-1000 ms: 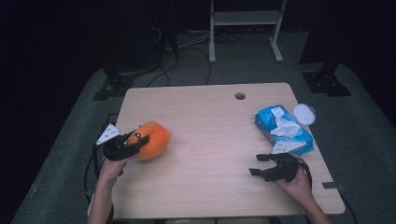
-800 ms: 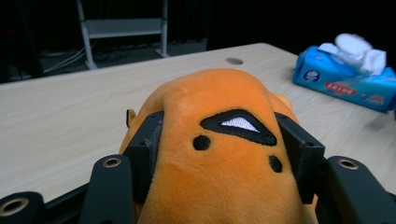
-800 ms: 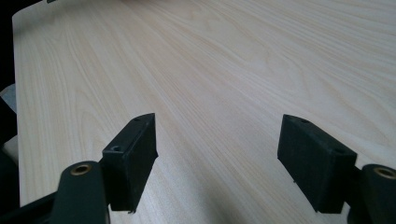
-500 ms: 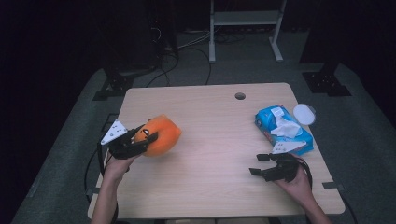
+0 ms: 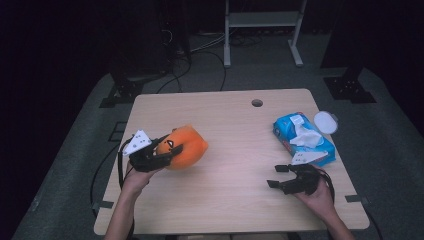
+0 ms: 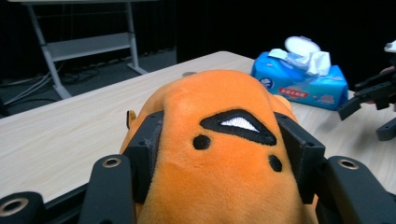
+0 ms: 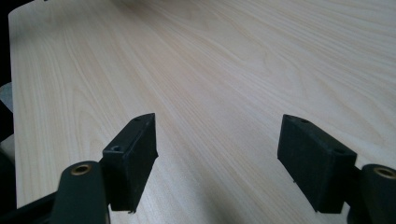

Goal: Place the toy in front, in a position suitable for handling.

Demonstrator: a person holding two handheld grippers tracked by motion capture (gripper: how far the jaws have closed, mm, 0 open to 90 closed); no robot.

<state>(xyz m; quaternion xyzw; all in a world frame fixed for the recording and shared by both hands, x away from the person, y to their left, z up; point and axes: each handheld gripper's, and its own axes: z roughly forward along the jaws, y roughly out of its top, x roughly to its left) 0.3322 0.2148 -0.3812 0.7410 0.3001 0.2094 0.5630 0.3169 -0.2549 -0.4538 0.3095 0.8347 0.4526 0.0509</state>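
Orange plush (image 6: 219, 154) clamped in left hand-held gripper (image 5: 161, 153) — stitched face, probably, close-up.

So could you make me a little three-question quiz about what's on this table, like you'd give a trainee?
1. True or false: the left gripper is shut on the orange plush toy.
2. What lies on the table just ahead of the right gripper?
A. a blue pack of wipes
B. a red cup
C. a metal spoon
3. Fill in: the right gripper's jaws stand ____ with nothing between them.

Key
1. True: in the left gripper view both jaws press into the toy's sides.
2. A: the blue pack of wipes, with a tissue sticking out.
3. Open.
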